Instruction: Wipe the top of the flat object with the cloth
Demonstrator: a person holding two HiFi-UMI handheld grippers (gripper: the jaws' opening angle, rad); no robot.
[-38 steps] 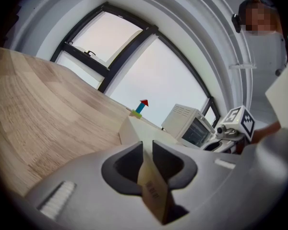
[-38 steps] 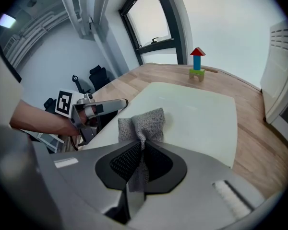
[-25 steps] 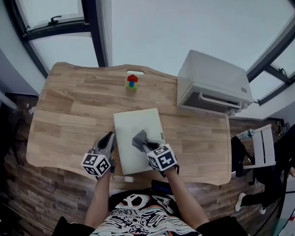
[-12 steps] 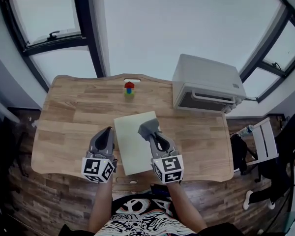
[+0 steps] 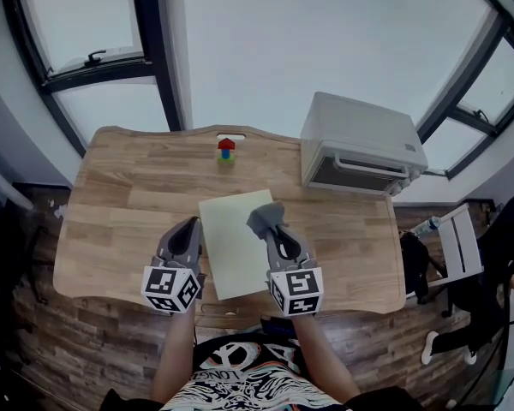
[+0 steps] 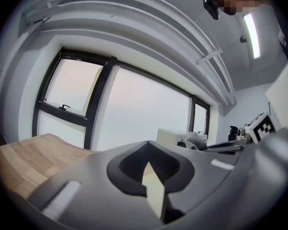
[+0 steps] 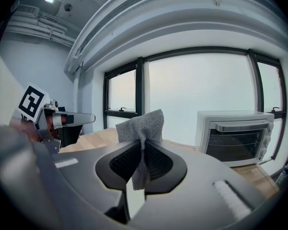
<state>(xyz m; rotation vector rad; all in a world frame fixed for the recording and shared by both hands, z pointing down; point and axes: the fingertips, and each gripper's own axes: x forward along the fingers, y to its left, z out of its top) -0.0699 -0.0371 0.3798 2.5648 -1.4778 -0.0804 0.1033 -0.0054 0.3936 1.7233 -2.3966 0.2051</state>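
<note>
Because the cloth (image 7: pixel 143 123) looks soft and limp, the right tongs (image 5: pixel 272 232) pinch a bunched fold, while the left tongs (image 5: pixel 187 232) sit pressed together, empty, beside the board (image 5: pixel 231 259).

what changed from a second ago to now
Both tools rose off the board. The right tool lifted the cloth clear of the board's top, still pinched in its jaws. The left tool came up from the board's left edge, shut on nothing. The board, the toy blocks and the oven stayed put on the table.
</note>
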